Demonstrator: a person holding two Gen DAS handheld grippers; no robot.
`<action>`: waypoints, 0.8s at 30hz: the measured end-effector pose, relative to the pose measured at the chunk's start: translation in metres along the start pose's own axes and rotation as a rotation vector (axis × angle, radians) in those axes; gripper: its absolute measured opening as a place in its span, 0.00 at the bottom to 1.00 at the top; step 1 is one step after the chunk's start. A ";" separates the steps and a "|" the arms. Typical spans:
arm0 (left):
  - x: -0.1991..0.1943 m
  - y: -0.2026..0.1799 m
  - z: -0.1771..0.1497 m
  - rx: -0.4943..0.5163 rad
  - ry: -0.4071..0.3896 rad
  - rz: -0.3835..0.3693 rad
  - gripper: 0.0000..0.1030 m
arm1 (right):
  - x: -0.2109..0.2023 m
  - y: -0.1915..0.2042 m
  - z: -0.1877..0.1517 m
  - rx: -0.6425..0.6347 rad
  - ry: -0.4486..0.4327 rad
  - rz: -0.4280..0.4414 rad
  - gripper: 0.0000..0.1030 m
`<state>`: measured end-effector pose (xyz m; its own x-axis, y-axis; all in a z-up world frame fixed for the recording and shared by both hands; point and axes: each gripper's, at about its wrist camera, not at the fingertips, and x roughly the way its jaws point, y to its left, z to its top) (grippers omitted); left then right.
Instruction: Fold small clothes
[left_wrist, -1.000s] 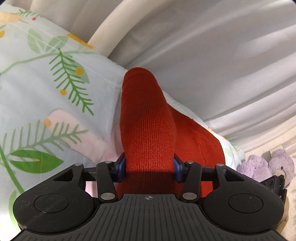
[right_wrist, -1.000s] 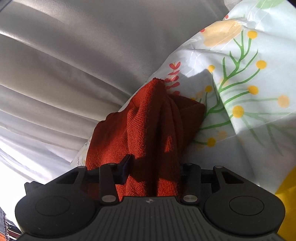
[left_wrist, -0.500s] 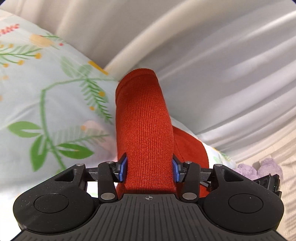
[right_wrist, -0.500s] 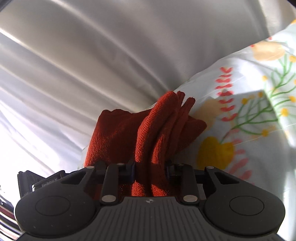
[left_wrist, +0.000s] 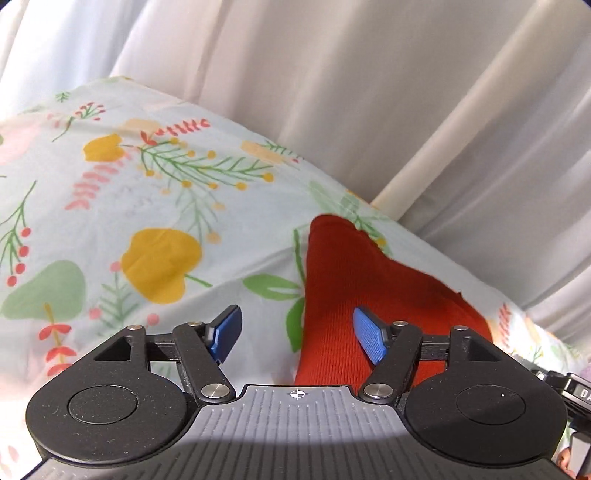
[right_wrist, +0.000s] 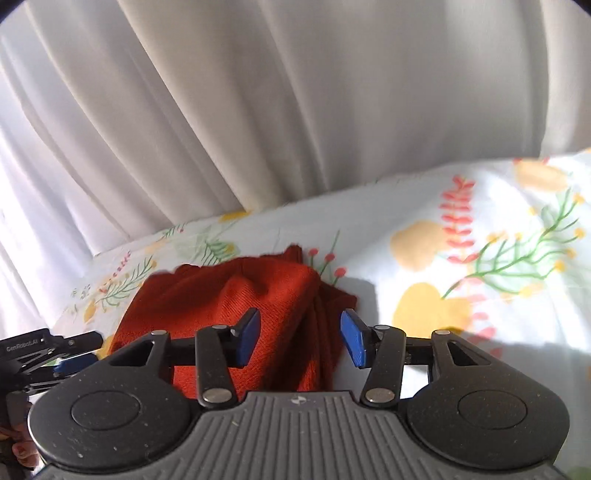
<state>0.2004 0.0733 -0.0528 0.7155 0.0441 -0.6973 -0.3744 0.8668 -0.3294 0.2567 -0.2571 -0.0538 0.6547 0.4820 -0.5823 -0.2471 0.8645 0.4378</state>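
A red knit garment (left_wrist: 351, 288) lies bunched on the floral bedsheet (left_wrist: 147, 221). In the left wrist view my left gripper (left_wrist: 297, 336) hovers over its near end. Its jaws are opening, and neither blue pad presses the cloth. The right pad (left_wrist: 369, 339) hangs over the knit, while the left pad (left_wrist: 225, 332) hangs over bare sheet. In the right wrist view the same garment (right_wrist: 229, 291) lies in soft folds. My right gripper (right_wrist: 300, 336) is above its right edge with jaws opening, both pads clear of the fabric.
White curtains (left_wrist: 332, 92) hang close behind the bed and fill the upper half of both views (right_wrist: 258, 110). Sunlit patterned sheet (right_wrist: 461, 266) spreads to the right of the garment. The left gripper's body (right_wrist: 37, 350) shows at the right wrist view's left edge.
Both grippers held folds of the red garment before; both have now spread their jaws and let it go. The cloth has dropped onto the sheet, and both hands have drawn back and up.
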 end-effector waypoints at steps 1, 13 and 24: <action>0.004 -0.004 -0.002 -0.001 0.006 0.005 0.73 | -0.002 0.004 -0.003 0.004 0.016 0.044 0.47; 0.075 -0.063 0.023 0.108 -0.065 0.201 0.86 | 0.081 0.095 0.003 -0.233 0.003 -0.069 0.35; 0.134 -0.089 0.040 0.235 0.000 0.319 0.91 | 0.151 0.077 0.031 -0.241 0.046 -0.255 0.35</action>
<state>0.3535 0.0214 -0.0918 0.5850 0.3301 -0.7408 -0.4333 0.8993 0.0586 0.3590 -0.1217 -0.0866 0.6858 0.2473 -0.6845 -0.2445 0.9641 0.1033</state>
